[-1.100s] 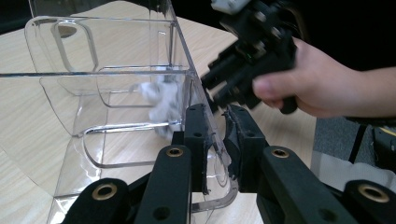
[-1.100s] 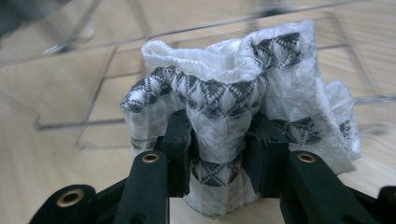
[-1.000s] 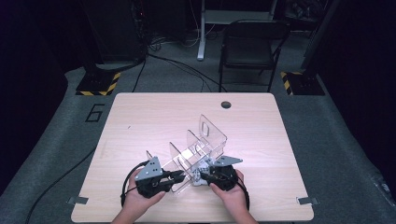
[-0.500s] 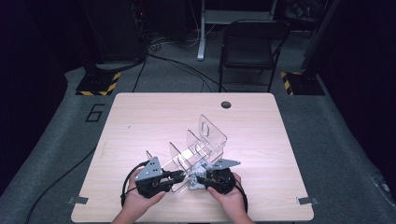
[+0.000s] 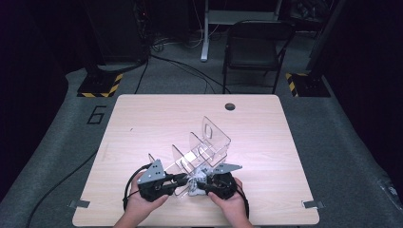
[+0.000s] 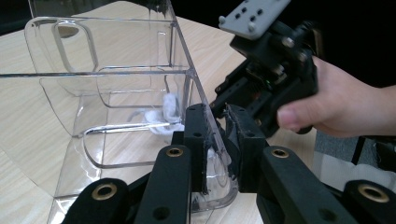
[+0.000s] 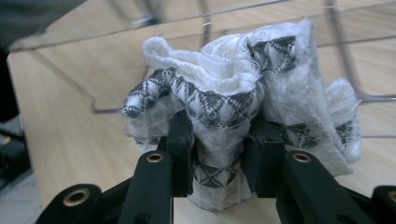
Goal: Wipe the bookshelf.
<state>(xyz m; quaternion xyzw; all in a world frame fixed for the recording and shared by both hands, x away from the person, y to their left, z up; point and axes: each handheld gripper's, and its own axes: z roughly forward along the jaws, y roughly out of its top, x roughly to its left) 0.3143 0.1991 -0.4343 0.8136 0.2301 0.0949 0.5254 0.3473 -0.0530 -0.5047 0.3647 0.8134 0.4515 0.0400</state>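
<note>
Cloth (image 7: 243, 107) clamped in right hand-held gripper (image 7: 217, 140), left hand-held gripper (image 6: 217, 140) clamped on clear organizer (image 6: 116, 84) wall — table (image 5: 142, 123) beneath.

The one mark I can read is a large pale numeral "6" (image 5: 97, 114) on the grey floor (image 5: 57, 142), at the left of the high view, just beside the far left corner of my bench (image 5: 157, 118). On the bench itself, and on what lies on it, I can make out no label, brand or writing.
</note>
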